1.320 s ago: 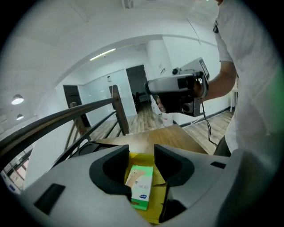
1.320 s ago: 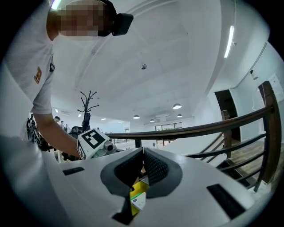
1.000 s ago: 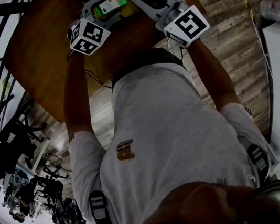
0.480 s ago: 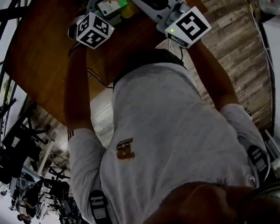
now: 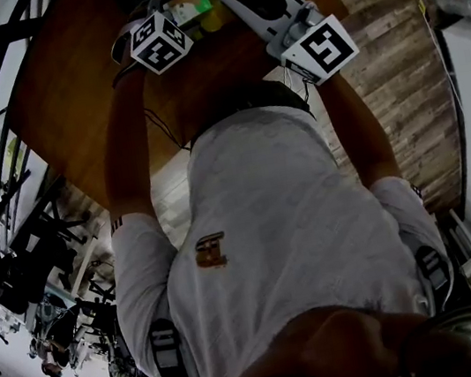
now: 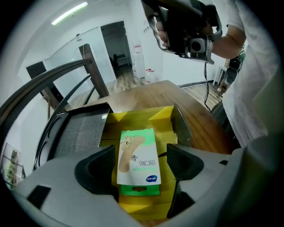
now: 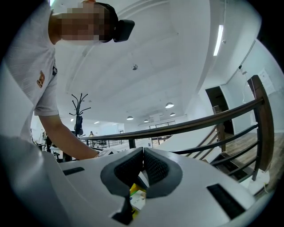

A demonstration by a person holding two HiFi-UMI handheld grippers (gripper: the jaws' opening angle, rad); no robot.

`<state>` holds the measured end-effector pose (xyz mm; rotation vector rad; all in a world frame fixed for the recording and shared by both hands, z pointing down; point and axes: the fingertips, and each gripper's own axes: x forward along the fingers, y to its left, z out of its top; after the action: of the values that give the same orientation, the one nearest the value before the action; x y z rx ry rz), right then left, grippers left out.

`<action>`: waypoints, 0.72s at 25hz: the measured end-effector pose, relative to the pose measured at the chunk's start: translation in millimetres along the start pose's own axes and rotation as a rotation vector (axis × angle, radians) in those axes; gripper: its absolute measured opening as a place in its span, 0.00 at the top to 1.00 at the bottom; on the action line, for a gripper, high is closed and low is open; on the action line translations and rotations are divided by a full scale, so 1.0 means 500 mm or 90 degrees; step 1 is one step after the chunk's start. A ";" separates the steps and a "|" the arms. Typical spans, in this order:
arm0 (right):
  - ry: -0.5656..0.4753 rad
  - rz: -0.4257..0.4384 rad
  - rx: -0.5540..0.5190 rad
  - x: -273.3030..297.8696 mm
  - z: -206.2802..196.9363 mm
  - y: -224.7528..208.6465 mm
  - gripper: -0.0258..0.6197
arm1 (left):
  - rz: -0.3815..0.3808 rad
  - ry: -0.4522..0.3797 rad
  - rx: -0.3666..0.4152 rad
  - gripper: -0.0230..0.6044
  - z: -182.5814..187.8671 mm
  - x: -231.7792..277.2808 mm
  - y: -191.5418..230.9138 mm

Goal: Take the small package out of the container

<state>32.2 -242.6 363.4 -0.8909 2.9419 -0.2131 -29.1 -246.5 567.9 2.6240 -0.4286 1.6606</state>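
Left gripper view: small pkg (image 6: 136,155) lies in open yellow container (image 6: 162,116), long axis along left tongs (image 6: 141,162), btwn their opening jaws, untouched; right tongs (image 7: 143,165) pressed together, farther off

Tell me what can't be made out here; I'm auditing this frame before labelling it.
Container floor: left gripper view, the small package covers its middle.
Package's small print: too small in every view.
Right gripper: jaws together in its own view; whether they pinch anything is hidden between them.
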 end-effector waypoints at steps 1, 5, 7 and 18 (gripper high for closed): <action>0.001 -0.002 0.003 -0.001 -0.001 -0.003 0.91 | 0.000 0.005 -0.001 0.39 -0.001 0.003 0.003; -0.010 -0.006 0.010 -0.007 0.002 -0.013 0.91 | -0.003 0.030 -0.007 0.38 -0.001 0.016 0.006; 0.003 -0.006 0.014 -0.017 -0.007 -0.015 0.91 | -0.006 0.045 -0.007 0.38 -0.002 0.023 0.003; -0.038 -0.013 0.034 -0.031 0.000 -0.033 0.91 | -0.031 0.113 -0.009 0.37 -0.021 0.053 0.012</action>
<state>53.9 -247.4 366.3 -0.9036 2.8597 -0.2589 -29.3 -256.5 595.3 2.4292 -0.3659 1.8456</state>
